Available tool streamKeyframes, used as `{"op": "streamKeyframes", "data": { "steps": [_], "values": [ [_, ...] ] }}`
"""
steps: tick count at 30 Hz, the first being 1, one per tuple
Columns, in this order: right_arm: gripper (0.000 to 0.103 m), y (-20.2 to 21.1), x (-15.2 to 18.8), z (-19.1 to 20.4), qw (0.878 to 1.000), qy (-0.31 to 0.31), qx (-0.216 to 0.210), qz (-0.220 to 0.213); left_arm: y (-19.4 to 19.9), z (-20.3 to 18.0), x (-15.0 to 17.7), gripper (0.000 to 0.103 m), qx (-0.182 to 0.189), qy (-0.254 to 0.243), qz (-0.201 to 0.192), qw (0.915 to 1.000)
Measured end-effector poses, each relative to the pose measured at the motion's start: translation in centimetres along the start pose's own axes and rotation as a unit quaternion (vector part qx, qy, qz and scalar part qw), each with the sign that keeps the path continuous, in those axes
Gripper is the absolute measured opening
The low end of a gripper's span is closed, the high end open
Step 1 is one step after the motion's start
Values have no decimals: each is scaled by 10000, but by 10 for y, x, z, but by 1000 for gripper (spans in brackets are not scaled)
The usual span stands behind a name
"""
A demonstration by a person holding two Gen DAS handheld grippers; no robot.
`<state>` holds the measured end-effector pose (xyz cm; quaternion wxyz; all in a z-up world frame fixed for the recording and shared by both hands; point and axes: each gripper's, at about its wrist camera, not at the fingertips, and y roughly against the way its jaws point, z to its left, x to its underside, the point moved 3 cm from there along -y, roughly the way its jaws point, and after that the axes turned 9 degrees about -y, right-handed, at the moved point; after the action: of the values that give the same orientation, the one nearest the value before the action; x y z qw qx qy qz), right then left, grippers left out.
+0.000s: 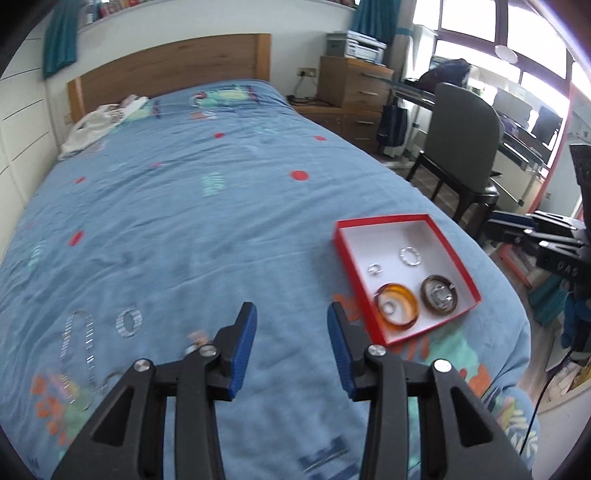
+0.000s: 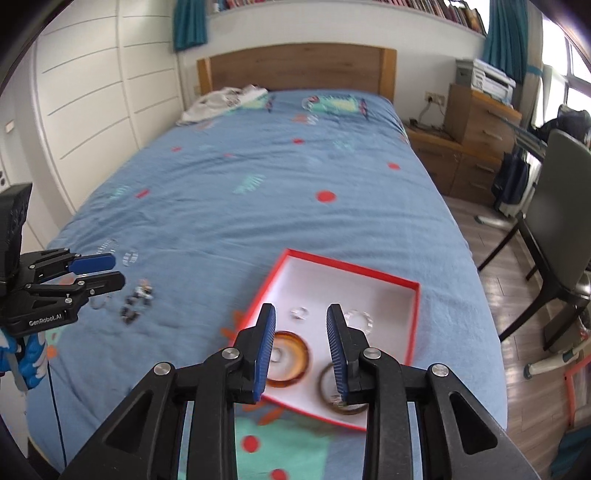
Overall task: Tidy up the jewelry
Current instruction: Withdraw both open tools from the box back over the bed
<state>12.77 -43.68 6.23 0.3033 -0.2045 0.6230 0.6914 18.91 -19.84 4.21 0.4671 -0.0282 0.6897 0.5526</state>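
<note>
Bed (image 1: 207, 206) with blue patterned cover, red dots and cartoon prints, fills both views; wood headboard (image 1: 170, 70) at far end, crumpled white cloth (image 1: 99, 127) beside it. White panelled wardrobe (image 2: 96, 110) along one side, teal curtains (image 2: 189, 22) up top. Other side: wood drawers (image 1: 352, 98) with a printer (image 1: 356, 46) on top, grey chair (image 1: 461, 147) at a glass desk, big windows, wood floor (image 2: 491, 236). Red box (image 1: 384, 221), white inside, sits on the cover near the foot-end edge. In it: amber bangle (image 1: 397, 304) and brown bangle (image 1: 439, 295) side by side at the near wall, each with something small and silvery inside; a small ring (image 1: 373, 268) and a silver bracelet (image 1: 410, 256) further in. Still loose on the cover: silver chain (image 1: 77, 338), beaded bracelet (image 1: 129, 321), a few small blurred pieces near the left fingers. Left gripper (image 1: 291, 325) above the cover, jaws well apart, empty. Right gripper (image 2: 301, 332) over the box's near part, jaws partly apart, empty, bangles visible below and between the fingers.
</note>
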Motion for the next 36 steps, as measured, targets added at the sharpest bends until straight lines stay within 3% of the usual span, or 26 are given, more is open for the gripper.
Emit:
{"op": "streamKeyframes", "data": {
  "steps": [7,16,25,36],
  "values": [
    [29,27,2,57,9992,226,-297,-167,69,73,67,38,-535,461,-59,9975],
    [29,16,21,115,9970,291,-723,-8,95,149,140,38,-1008,1163,161,9880],
    [30,-35,37,160,9927,295,-1067,488,51,173,178,38,-896,1587,539,9818],
    [36,-118,52,184,9850,89,-1306,1123,-22,191,191,38,-742,1984,945,9727]
  ]
}}
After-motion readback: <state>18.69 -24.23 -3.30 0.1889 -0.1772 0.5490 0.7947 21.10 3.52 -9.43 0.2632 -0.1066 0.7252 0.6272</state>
